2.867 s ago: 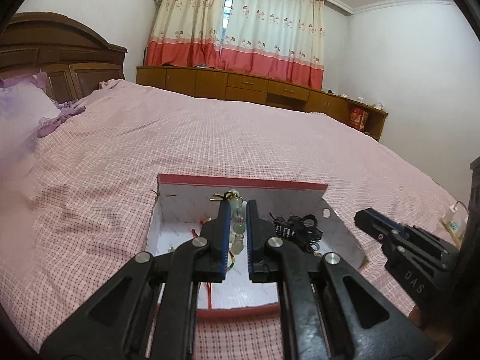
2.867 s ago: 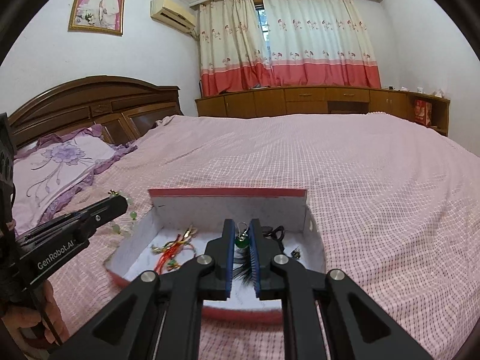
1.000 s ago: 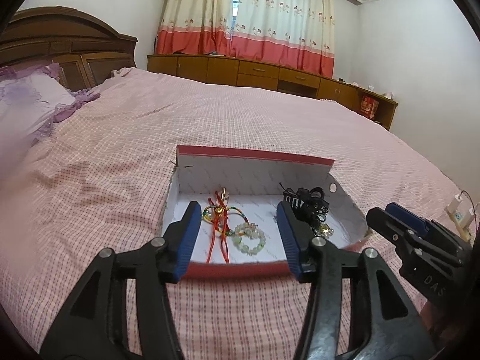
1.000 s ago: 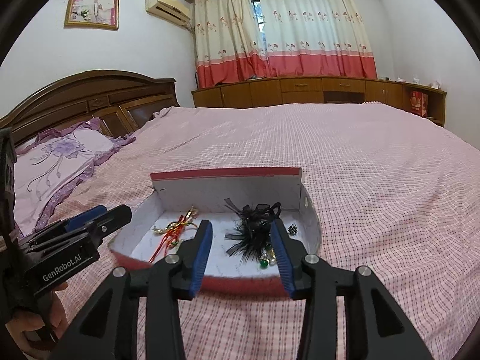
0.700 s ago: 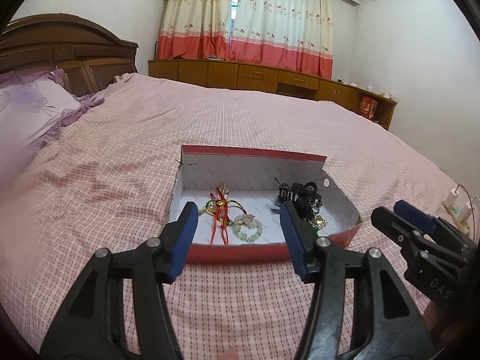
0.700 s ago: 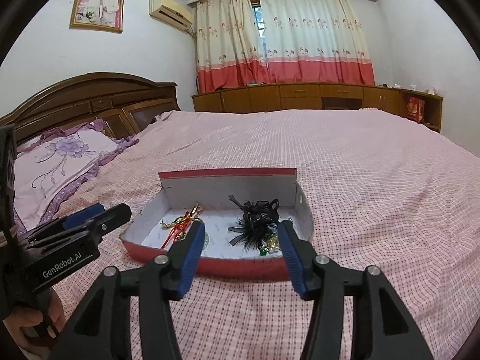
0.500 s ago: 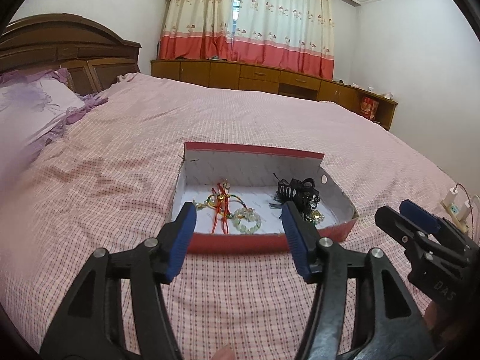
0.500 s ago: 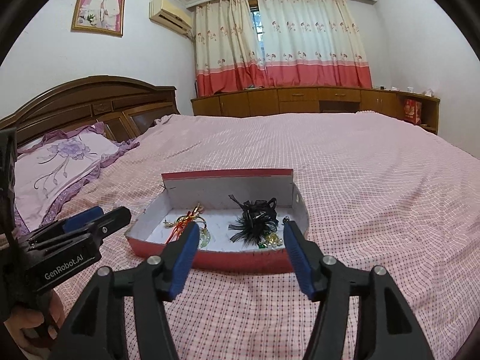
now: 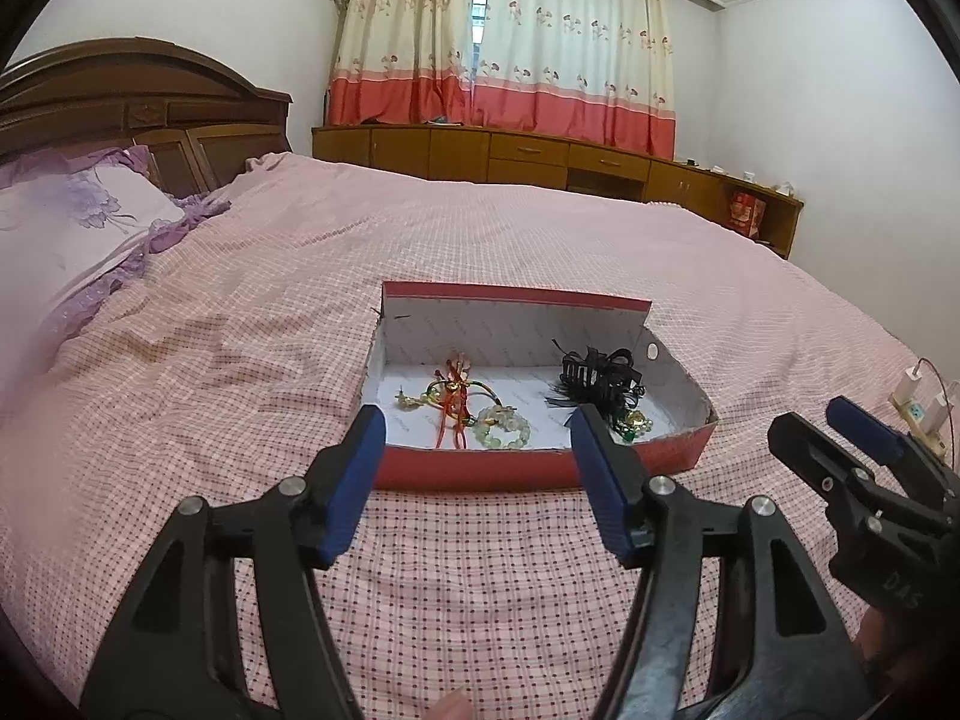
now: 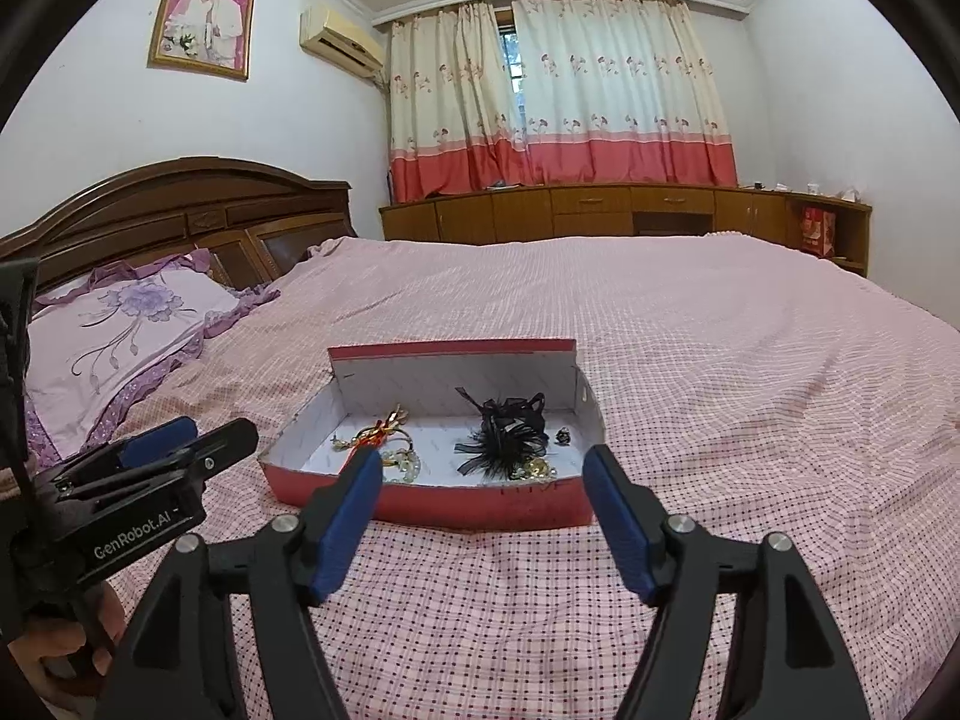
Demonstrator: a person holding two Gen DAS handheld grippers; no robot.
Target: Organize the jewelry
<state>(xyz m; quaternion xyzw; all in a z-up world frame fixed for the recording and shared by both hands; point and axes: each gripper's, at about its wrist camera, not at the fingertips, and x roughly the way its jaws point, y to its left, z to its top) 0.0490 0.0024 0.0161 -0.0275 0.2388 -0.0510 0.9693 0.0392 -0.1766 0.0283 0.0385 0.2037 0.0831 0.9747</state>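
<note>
on the left claw (image 10: 180,450), released, "genrobot.ai" reads; the right claw (image 10: 483,474), released, shows "das".

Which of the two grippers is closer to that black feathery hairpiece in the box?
Right, slightly. The right gripper faces the black hairpiece almost head-on; the left gripper lines up with the bead bracelet beside it.

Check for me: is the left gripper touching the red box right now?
Apart. The left wrist view shows the left gripper open and short of the red box, with checked bedspread showing beneath its fingers.
</note>
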